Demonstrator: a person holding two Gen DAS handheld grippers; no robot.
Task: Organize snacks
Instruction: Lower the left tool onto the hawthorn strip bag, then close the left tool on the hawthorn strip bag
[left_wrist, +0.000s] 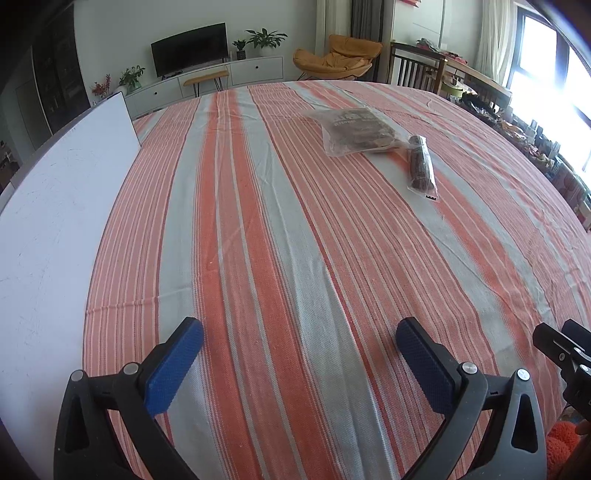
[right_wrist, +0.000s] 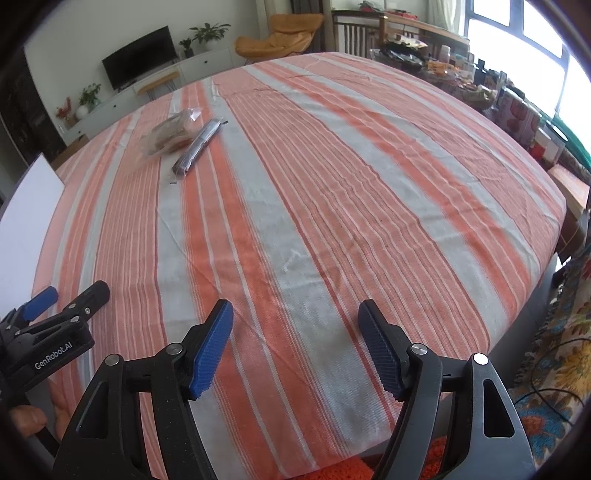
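Observation:
Two snack packs lie together on the far half of the striped cloth: a clear bag of brown snacks (left_wrist: 356, 131) (right_wrist: 168, 133) and a dark slim packet (left_wrist: 421, 166) (right_wrist: 199, 146) touching its right side. My left gripper (left_wrist: 299, 328) is open wide near the table's front edge, nothing between its blue pads. My right gripper (right_wrist: 295, 310) is open too and holds nothing. In the right wrist view the left gripper (right_wrist: 70, 295) shows at the lower left. Both grippers are far short of the packs.
An orange and grey striped tablecloth (left_wrist: 277, 240) covers the table. A white board (left_wrist: 55, 206) lies along the left side. Beyond the right edge sit cluttered boxes and goods (right_wrist: 517, 118) under a window. A patterned rug (right_wrist: 565, 362) is on the floor at right.

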